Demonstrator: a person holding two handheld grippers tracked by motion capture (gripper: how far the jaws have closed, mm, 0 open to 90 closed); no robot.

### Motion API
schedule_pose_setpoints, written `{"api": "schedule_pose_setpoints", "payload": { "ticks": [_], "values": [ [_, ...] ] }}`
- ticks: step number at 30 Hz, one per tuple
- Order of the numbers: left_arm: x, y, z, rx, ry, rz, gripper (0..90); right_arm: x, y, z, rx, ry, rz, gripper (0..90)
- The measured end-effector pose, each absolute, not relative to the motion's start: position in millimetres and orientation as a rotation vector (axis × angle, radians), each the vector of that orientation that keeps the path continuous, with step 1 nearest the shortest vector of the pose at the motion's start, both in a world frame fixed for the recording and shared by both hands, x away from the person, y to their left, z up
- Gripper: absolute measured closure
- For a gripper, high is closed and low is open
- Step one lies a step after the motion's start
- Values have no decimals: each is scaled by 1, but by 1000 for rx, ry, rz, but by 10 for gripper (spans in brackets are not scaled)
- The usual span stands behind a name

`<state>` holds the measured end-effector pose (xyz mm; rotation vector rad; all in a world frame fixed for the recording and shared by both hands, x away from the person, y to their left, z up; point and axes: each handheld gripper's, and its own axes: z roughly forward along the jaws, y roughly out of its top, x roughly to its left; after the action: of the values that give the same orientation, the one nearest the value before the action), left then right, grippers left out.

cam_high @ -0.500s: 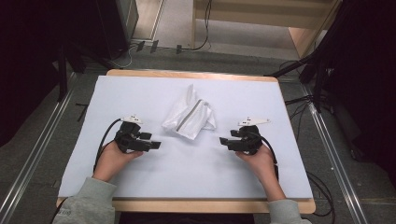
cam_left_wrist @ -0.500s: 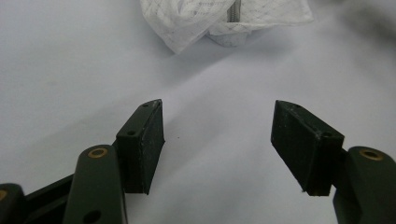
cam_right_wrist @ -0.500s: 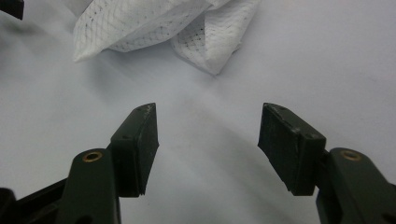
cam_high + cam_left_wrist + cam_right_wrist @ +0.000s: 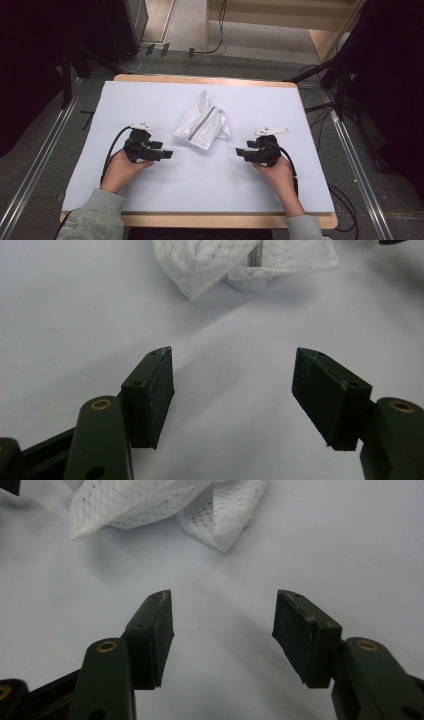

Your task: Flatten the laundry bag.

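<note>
A crumpled white mesh bag (image 4: 202, 125) with a grey zipper strip lies near the middle of the white-covered table (image 4: 210, 185). My left gripper (image 4: 167, 154) rests on the table to the bag's lower left, jaws pointing right toward it, open with nothing between them. My right gripper (image 4: 240, 152) rests to the bag's lower right, jaws pointing left, also open and empty. In the left gripper view the mesh bag (image 4: 235, 262) lies ahead of the left gripper (image 4: 232, 385). In the right gripper view the mesh bag (image 4: 165, 505) lies beyond the right gripper (image 4: 222, 622).
The table has a wooden edge (image 4: 205, 220) at the front. Cables (image 4: 345, 200) trail on the floor to the right, and metal rails (image 4: 30, 185) run along both sides. Dark equipment stands at the far left and right.
</note>
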<state>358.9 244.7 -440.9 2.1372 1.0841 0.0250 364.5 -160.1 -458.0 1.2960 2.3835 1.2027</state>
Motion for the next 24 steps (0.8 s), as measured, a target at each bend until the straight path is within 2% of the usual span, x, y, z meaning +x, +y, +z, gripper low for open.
{"api": "schedule_pose_setpoints", "payload": {
  "ticks": [11,24],
  "values": [
    [362,240,-440,2121,1082,13,340,362,-164,-457,1359,2362,1233,438],
    [364,238,-440,2132,1080,11,342,360,-163,-457,1364,2364,1234,491]
  ]
}}
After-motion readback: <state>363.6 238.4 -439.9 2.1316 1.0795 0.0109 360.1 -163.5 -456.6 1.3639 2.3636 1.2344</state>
